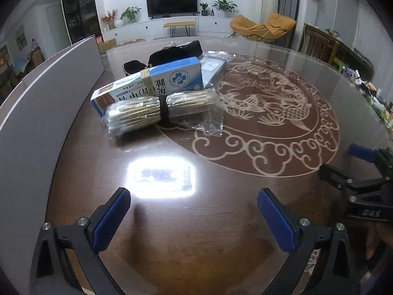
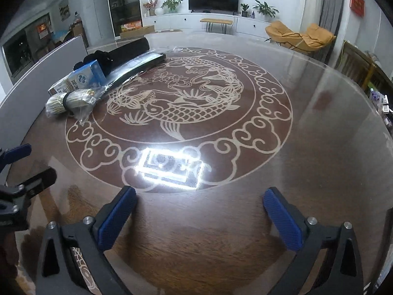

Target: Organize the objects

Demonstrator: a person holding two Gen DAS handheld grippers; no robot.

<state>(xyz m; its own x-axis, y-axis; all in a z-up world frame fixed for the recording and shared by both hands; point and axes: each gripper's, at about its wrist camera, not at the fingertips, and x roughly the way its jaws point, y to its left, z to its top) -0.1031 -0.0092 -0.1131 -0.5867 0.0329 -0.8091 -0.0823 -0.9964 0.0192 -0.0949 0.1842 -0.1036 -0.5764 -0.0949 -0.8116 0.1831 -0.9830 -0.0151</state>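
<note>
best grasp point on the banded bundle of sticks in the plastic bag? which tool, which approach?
Grip the stick bundle at its middle, over the black band, where it is cinched narrowest. It lies flat on the table with the blue box close behind, so come from above, fingers straddling its short width. The left tool is open, empty and probably nearer. The loose bag may slip.
</note>
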